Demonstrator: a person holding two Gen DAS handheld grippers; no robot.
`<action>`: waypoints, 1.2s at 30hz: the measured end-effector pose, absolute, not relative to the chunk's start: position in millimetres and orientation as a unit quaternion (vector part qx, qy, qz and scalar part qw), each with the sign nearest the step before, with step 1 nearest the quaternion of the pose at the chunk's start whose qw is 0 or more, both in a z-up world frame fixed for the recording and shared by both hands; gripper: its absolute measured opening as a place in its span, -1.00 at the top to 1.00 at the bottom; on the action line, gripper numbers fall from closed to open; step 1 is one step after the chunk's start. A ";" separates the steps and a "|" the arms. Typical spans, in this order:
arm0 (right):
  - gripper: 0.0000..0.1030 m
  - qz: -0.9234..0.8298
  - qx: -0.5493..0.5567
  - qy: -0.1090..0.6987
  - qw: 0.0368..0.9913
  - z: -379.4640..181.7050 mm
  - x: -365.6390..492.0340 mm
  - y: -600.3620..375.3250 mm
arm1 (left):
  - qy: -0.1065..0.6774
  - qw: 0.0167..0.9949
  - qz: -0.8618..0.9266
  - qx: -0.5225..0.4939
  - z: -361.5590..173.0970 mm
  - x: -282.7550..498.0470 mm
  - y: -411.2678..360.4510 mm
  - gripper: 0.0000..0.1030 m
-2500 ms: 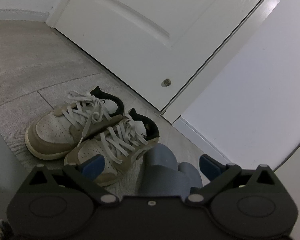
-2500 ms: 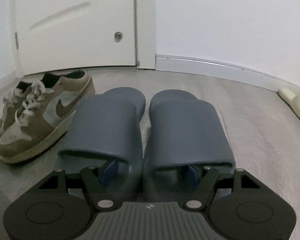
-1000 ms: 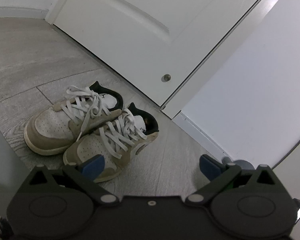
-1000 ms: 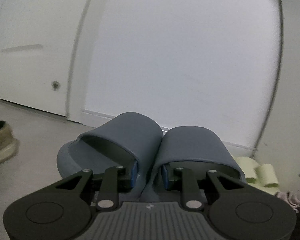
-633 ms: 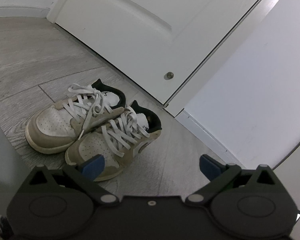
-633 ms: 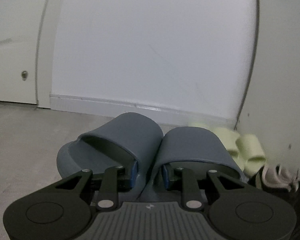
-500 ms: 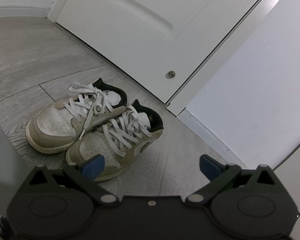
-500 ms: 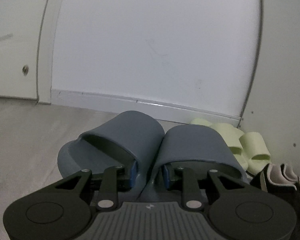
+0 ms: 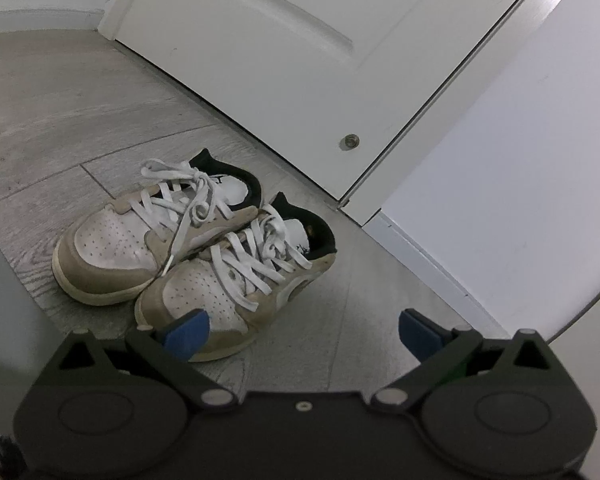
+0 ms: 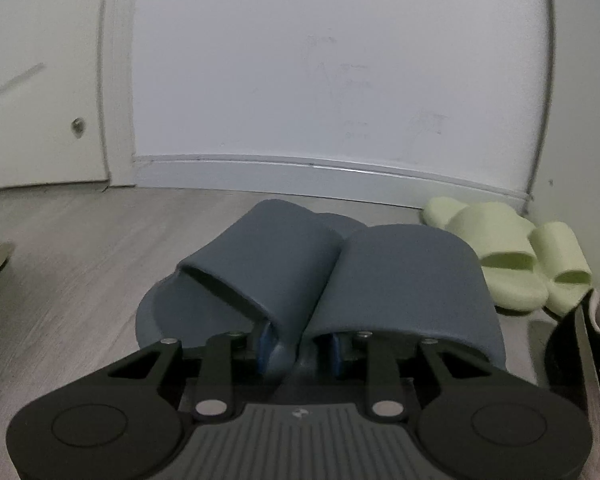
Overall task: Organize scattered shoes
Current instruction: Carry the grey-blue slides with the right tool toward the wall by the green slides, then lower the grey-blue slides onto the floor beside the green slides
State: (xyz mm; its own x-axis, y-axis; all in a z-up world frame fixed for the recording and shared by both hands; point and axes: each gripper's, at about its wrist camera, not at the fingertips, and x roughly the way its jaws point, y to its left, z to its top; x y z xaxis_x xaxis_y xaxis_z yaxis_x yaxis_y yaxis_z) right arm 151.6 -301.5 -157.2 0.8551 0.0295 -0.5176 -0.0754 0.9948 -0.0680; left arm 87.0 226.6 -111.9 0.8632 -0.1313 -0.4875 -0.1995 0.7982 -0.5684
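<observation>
Two grey-blue slide slippers (image 10: 340,276) hang pressed together in my right gripper (image 10: 298,346), which is shut on their inner sides; they sit low over the floor near the white wall. A pair of pale green slippers (image 10: 512,256) lies just to their right by the skirting. In the left wrist view a pair of tan and white laced sneakers (image 9: 196,248) stands side by side on the floor before the door. My left gripper (image 9: 302,330) is open and holds nothing; its left blue pad overlaps the nearer sneaker's toe.
A white door (image 9: 300,52) with a small round fitting stands behind the sneakers, with a white wall and skirting (image 10: 320,176) to its right. A black shoe (image 10: 584,360) fills the right edge of the right wrist view. The floor is grey wood plank (image 9: 60,120).
My right gripper closed on the two grey-blue slippers, lifted them and swung right, now lowering them beside the green slippers; a black shoe came into view. The left gripper barely moved.
</observation>
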 end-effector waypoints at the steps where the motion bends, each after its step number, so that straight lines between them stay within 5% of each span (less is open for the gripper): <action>1: 0.39 0.030 -0.041 0.267 0.962 -156.3 151.4 -300.4 | 0.264 0.911 0.020 -0.315 -112.3 87.9 226.1 -0.99; 8: 0.40 0.062 -0.043 0.255 0.964 -147.5 141.2 -283.8 | 0.261 0.913 0.025 -0.311 -111.6 84.7 225.2 -0.99; 11: 0.74 0.088 -0.066 0.246 0.963 -141.9 132.7 -270.3 | 0.258 0.913 0.023 -0.315 -111.5 83.8 226.4 -0.99; 14: 0.81 0.107 -0.053 0.246 0.962 -136.5 128.7 -262.9 | 0.257 0.913 0.021 -0.315 -111.5 84.7 226.3 -0.99; 28: 0.77 0.035 -0.038 0.338 0.940 -159.4 134.7 -256.4 | 0.248 0.915 0.016 -0.317 -109.0 80.9 226.7 -0.99; 31: 0.70 0.028 -0.005 0.352 0.936 -157.9 136.6 -264.1 | 0.248 0.915 0.016 -0.317 -108.9 80.7 226.9 -0.99; 34: 0.30 0.028 0.053 0.376 0.925 -150.2 135.3 -273.3 | 0.248 0.916 0.015 -0.316 -108.7 80.8 226.5 -0.99; 36: -0.24 0.033 0.110 0.391 0.913 -143.2 130.3 -281.4 | 0.249 0.916 0.016 -0.315 -109.0 81.1 226.3 -0.99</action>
